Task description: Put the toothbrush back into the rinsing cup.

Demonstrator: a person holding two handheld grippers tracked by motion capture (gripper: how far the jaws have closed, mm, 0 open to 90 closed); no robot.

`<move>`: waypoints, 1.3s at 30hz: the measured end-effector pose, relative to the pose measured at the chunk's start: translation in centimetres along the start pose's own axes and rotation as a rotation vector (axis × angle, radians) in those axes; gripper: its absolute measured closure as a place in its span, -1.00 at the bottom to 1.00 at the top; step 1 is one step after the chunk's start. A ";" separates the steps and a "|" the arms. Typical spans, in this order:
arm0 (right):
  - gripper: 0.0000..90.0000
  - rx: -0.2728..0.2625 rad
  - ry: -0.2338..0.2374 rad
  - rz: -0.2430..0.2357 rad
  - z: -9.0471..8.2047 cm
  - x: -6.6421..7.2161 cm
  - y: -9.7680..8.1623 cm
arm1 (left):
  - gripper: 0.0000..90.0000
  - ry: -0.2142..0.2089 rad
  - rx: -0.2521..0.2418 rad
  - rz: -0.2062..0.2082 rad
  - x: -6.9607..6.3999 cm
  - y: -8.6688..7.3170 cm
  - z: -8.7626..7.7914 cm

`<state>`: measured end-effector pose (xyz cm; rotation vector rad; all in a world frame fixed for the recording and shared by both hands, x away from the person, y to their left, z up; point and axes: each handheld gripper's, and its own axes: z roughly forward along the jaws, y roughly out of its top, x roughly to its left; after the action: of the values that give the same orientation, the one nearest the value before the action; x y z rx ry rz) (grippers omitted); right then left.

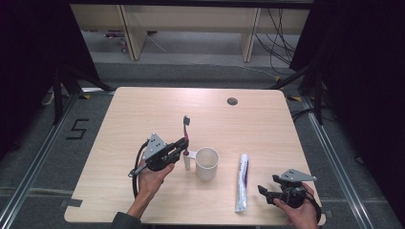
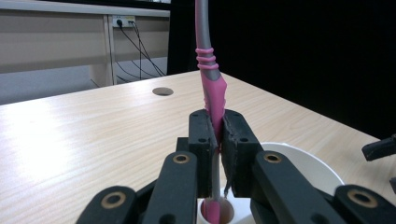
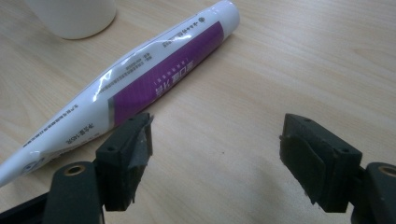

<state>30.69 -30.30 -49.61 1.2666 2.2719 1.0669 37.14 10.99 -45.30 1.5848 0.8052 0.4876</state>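
Clamping down tight on the pink handle of a toothbrush [image 2: 212,93], the left gripper [image 1: 183,141] holds it upright with the bristle head at the top, its lower end sitting in the small white side holder on the white cup [image 1: 207,163] near the middle of the table [image 1: 143,109]. The right gripper [image 3: 215,154] sits at the near right edge with its jaws spread wide and nothing between them. A white-and-purple toothpaste tube [image 3: 140,79] lies flat just beside its left jaw, between it and the cup.

Cup [image 1: 207,163] stands left of tube [image 1: 242,182], toothbrush [image 1: 186,128] at its left.
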 end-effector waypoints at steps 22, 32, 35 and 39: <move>-0.41 0.006 0.005 -0.003 0.0 0.1 0.0 | 0.82 -0.006 0.074 0.025 0.3 -1.8 -0.2; -0.41 0.006 0.007 -0.004 0.0 0.1 0.0 | 0.72 -0.001 0.084 0.029 0.4 -2.0 -0.3; -0.41 0.004 0.008 -0.008 0.1 0.0 0.0 | 0.61 0.001 0.080 0.029 0.3 -2.0 -0.4; -0.41 0.004 0.004 -0.006 0.0 0.0 0.0 | 0.21 0.022 0.058 0.022 0.3 -1.7 -0.5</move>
<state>30.68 -30.27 -49.65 1.2593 2.2812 1.0641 36.64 11.59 -46.92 1.6464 0.8258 0.5028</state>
